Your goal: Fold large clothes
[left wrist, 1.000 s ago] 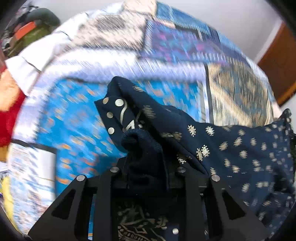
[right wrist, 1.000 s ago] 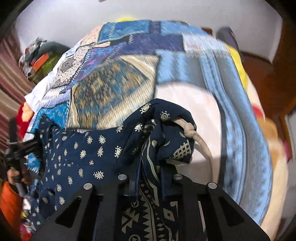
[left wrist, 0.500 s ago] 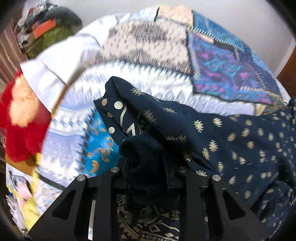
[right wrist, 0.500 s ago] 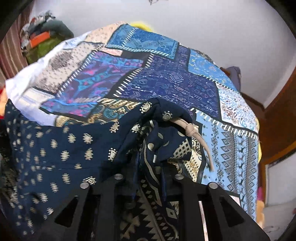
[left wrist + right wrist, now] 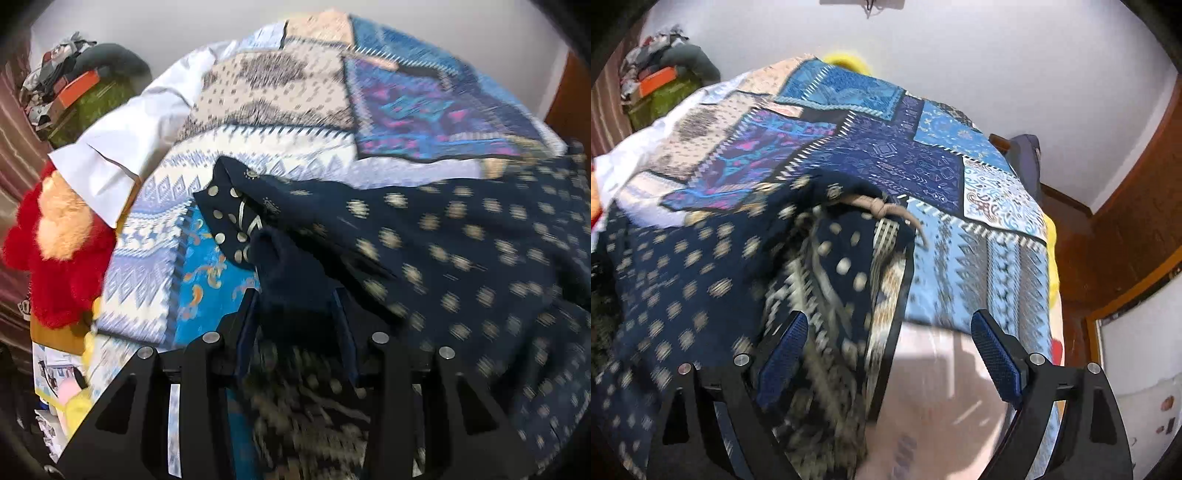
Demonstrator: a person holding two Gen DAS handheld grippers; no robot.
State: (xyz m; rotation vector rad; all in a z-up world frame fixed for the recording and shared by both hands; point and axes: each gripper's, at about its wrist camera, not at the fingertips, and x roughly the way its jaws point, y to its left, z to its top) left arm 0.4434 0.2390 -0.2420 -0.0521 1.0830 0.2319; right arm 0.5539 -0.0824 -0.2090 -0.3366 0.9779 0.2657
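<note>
A large navy garment (image 5: 443,251) with cream dots and geometric trim lies over a patchwork bedspread (image 5: 280,85). My left gripper (image 5: 295,306) has its jaws partly spread, with a bunched dark corner of the garment still between the fingers. In the right wrist view the garment (image 5: 701,273) drapes blurred over the left finger, with a tan knotted cord (image 5: 882,208) on top. My right gripper (image 5: 886,354) is open wide, its blue pads (image 5: 995,354) bare; the cloth is slipping off.
A red and orange plush toy (image 5: 59,243) and a white sheet (image 5: 122,147) lie at the bed's left edge. A pile of clutter (image 5: 74,88) sits far left. A wooden door (image 5: 1126,221) and grey chair (image 5: 1027,162) stand right of the bed.
My right gripper has opened wide and let go of the garment, which is dropping. My left jaws have spread a little. Both grippers moved forward over the bed.
</note>
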